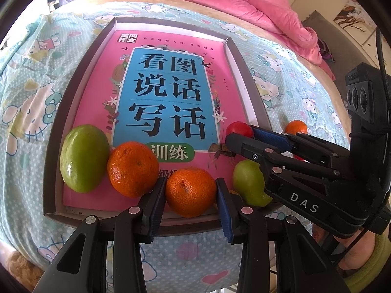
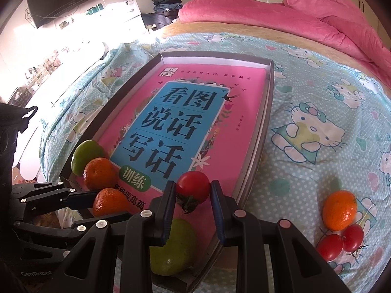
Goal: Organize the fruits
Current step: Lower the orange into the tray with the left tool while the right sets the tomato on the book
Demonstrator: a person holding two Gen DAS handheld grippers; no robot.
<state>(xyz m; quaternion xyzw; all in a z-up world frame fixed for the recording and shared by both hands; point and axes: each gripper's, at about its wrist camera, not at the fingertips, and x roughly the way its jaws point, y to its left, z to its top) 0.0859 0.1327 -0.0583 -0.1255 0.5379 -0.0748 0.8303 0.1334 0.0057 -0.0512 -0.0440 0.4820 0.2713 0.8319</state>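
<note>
The right claw [image 2: 193, 190] pinches a small, thin-skinned red cherry tomato [image 2: 193, 186] across its middle, easily crushed; the left claw [image 1: 190, 190] closely brackets a firm, dimpled orange tangerine [image 1: 190, 191].

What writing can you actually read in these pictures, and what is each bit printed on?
"看图说话写话": blue panel of the pink book lying in the tray.
"训练": green badge below that title.
"黄冈作文": book's top left corner.
"DAS": side of the right gripper.
"GenRobot": body of the left gripper, seen from the right wrist.
The small line along the book's top and the partly hidden bottom line are not safely readable.
</note>
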